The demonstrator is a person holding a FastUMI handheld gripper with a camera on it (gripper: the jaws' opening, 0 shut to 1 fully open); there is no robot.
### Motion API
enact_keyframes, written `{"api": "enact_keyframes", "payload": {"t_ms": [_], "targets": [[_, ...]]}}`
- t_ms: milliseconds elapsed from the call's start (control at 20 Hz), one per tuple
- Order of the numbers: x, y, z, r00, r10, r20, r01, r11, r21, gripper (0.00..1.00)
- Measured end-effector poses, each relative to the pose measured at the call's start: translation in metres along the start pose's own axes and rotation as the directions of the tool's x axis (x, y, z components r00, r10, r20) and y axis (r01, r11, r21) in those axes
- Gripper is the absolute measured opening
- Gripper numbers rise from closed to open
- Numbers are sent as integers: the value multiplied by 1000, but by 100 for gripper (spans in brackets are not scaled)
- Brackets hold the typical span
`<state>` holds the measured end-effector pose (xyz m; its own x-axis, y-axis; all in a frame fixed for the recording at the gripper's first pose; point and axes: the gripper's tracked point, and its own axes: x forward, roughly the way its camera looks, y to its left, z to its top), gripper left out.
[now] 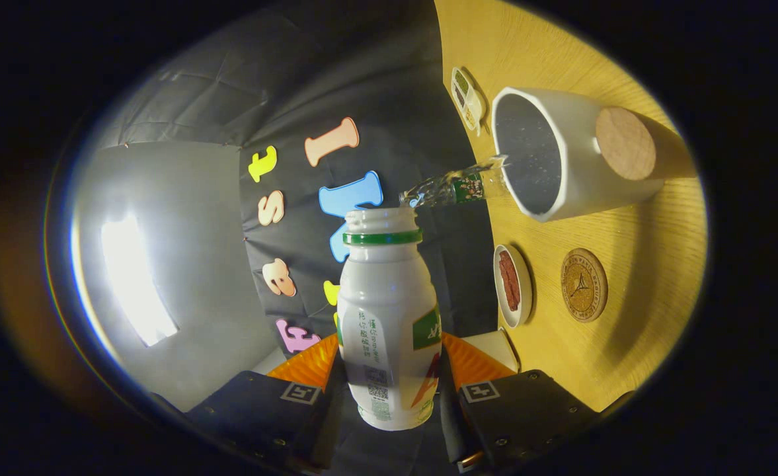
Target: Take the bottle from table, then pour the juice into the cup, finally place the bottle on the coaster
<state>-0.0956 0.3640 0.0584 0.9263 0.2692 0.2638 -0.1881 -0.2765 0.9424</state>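
Wooden desk (633,277) tilted in view, juice streaming into the cup (564,155).
Hand-held gripper (389,387) clenched on the white bottle (387,317), both fingers pressing its sides; cork coaster (583,285) lies near the cup, beside a small dish (511,285).

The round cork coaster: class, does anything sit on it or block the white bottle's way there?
Nothing visible does. The round cork coaster lies bare on the yellow wooden table, beside the white cup. The gripper holds the white plastic bottle, pouring.
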Motion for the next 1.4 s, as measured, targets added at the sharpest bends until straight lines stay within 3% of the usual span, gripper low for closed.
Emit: {"api": "enact_keyframes", "payload": {"t_ms": [1400], "targets": [[0,10,-3,1000,24,5,-24,998,55,63]]}}
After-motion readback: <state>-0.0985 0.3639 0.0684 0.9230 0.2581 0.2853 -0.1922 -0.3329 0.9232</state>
